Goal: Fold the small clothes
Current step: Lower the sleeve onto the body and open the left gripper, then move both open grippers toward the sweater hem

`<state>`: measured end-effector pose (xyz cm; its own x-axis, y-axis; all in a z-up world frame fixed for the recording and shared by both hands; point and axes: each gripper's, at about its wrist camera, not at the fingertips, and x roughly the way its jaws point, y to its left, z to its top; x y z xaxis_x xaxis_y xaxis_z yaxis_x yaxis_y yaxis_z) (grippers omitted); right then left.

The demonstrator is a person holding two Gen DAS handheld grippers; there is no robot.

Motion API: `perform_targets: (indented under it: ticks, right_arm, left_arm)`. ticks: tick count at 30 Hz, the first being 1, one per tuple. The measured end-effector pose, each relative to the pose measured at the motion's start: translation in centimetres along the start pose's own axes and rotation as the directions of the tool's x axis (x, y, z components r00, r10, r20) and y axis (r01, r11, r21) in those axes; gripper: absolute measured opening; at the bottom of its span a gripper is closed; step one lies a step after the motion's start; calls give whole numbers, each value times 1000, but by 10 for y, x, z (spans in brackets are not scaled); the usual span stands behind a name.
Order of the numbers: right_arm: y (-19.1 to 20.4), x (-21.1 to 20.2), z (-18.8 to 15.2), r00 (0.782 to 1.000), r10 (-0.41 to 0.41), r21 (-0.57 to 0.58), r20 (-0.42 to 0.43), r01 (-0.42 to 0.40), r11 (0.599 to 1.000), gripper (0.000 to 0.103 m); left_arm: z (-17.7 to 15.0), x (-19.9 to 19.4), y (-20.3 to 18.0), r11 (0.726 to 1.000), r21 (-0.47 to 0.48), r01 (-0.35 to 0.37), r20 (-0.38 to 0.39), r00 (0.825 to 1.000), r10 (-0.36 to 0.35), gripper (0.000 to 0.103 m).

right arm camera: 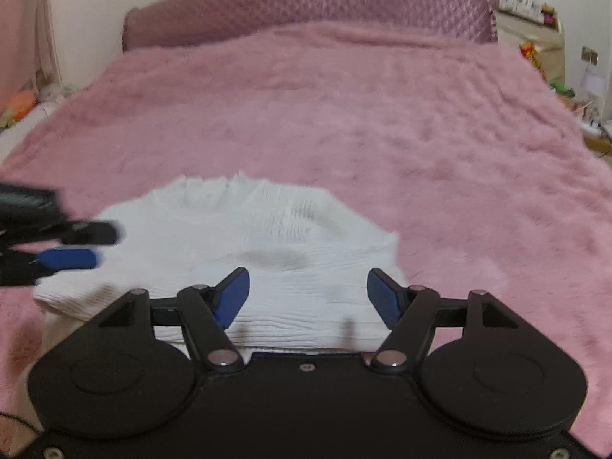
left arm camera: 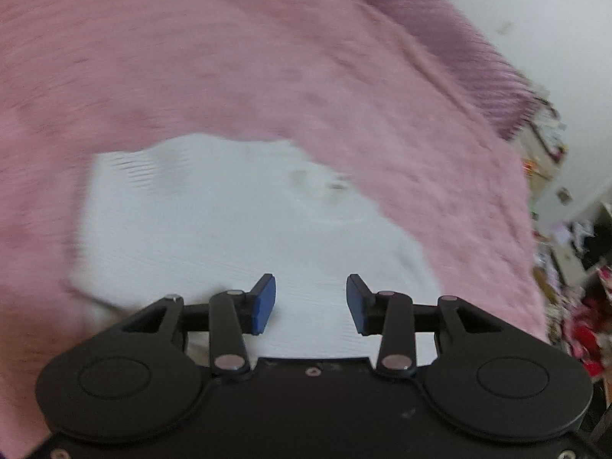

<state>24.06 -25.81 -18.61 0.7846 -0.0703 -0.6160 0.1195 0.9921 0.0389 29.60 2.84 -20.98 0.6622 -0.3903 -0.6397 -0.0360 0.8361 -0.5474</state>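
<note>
Pink fluffy bedding covers the bed from the near edge all the way back, and everything here sits on it. Nearest to me are the two grippers, both angled down over the near end of the bed. The right gripper has its jaws wide apart, blue pads on either side of nothing but air, hanging just above the near hem of the sweater. No cloth is between the jaws. The left gripper also has its jaws apart, a narrower gap than the right one, and it grips nothing; from the right wrist view it comes in from the left edge, blurred, its blue pad showing over the sweater's left side.

The sweater is white, ribbed knit, small, lying flat on the bedding near the foot of the bed. Its near part looks doubled over, with a thicker layered edge closest to the grippers. Its collar lies at the far end, a little ruffled. In the left wrist view the sweater is smeared by blur, so finer detail is lost.

Beyond it the bedding stretches bare to a quilted mauve headboard. A cluttered shelf stands by the wall on the right, and a pale curtain hangs at far left.
</note>
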Motion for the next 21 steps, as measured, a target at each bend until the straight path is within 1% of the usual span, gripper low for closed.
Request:
perform_targets:
  ticks: [2,4,7,10,16,19,21]
  right_arm:
    - [-1,18,-2,999,23,16,-34,-22,1000,70]
    - [0,33,-3,999,13,5,-53,-13,1000,70]
    - [3,48,-7,998,-17,-26,-56,15,1000,70]
    - [5,55,-9,998,-30,-43,-57,28,999,70]
    - [4,63,-11,997,-35,-52,-68,32,998,73]
    - [6,55,-5,997,-36,-45,-65,33,998,73]
    - [7,43,-2,999,-14,-32,-40,13,999,73]
  left_arm:
    - [-1,5,17,998,-8,-56,-1,998,56,41]
    - [-3,12,31,996,-7,-89,-2,996,89,41]
    - [-7,18,45,996,-15,-93,9,996,93,42]
    - [-6,22,51,993,-5,-116,27,993,117,42]
    - [-3,21,58,995,-5,-98,14,995,98,42]
    - [3,6,53,996,-17,-84,23,996,84,41]
    - [6,-10,51,997,-10,-74,58,996,75,43]
